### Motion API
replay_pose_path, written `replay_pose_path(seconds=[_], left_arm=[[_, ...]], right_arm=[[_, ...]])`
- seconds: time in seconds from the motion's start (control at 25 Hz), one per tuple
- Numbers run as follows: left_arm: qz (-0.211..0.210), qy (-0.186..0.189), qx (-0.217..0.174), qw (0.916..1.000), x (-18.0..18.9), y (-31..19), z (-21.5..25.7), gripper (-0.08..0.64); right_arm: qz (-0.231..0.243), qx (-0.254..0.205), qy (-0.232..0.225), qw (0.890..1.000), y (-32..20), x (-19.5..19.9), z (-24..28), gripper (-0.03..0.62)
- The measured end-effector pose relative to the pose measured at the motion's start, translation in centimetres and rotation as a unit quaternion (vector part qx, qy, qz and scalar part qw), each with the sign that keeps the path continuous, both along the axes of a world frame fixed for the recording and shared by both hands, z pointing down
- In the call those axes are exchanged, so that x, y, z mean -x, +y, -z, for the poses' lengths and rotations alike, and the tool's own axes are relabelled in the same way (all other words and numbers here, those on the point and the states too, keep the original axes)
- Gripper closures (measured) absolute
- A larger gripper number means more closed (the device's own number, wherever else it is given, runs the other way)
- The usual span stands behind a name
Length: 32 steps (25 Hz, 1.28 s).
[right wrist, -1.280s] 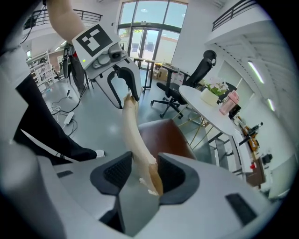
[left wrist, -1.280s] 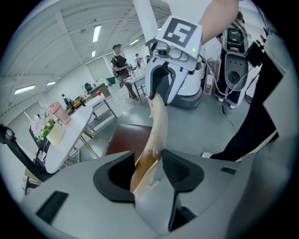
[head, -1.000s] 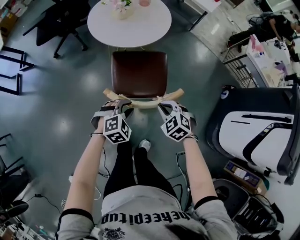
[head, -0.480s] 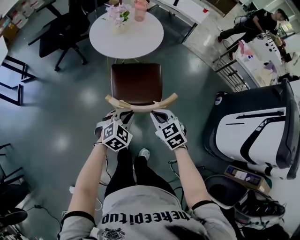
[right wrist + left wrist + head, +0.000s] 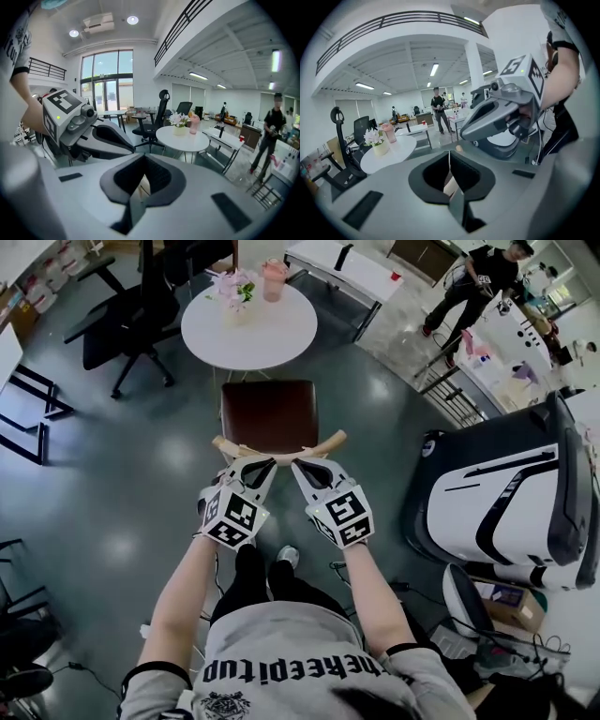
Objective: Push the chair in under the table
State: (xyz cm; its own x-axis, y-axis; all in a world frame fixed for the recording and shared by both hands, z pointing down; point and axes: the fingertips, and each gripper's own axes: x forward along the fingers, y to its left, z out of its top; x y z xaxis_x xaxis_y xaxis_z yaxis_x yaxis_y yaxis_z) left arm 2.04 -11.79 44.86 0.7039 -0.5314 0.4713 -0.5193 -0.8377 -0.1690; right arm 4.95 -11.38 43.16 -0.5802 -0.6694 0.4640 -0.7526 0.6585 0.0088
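Left gripper [image 5: 269, 462] and right gripper [image 5: 299, 466] are both pinched tight on the chair back [image 5: 323, 445], mid-rail. The chair [image 5: 272, 413] stands off the table [image 5: 281, 334] edge, seat not under. Risk: a high push tips the chair, or the thin rail slips free.

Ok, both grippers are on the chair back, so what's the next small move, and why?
Probably push the chair forward: the left gripper and right gripper are shut on its backrest, and it is not yet under the round table.
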Motion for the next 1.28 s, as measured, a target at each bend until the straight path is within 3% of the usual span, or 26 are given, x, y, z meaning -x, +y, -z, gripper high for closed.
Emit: replay_pose_path(seconds=[0.24,0.6,0.76,0.96,1.28], left_arm=[[0.01,0.068,-0.024,0.9973,-0.1,0.8,5.2,0.54],[0.014,0.148,-0.062,0.9869,0.5,2.7,12.7,0.543],[0.017,0.17,-0.075,0.9824,1.1,3.7,14.8,0.545],[0.021,0.198,-0.065,0.9778,2.0,4.3,16.1,0.545],[0.023,0.212,-0.059,0.9753,2.0,5.2,16.1,0.545]], right_arm=[[-0.006,-0.036,-0.034,0.999,1.3,1.0,4.4,0.581],[-0.005,-0.091,-0.076,0.993,3.4,2.3,10.6,0.581],[-0.003,-0.107,-0.092,0.99,4.3,2.9,12.3,0.581],[-0.001,-0.118,-0.108,0.987,5.1,3.5,13.7,0.581],[-0.003,-0.132,-0.117,0.984,5.8,3.2,14.6,0.581]])
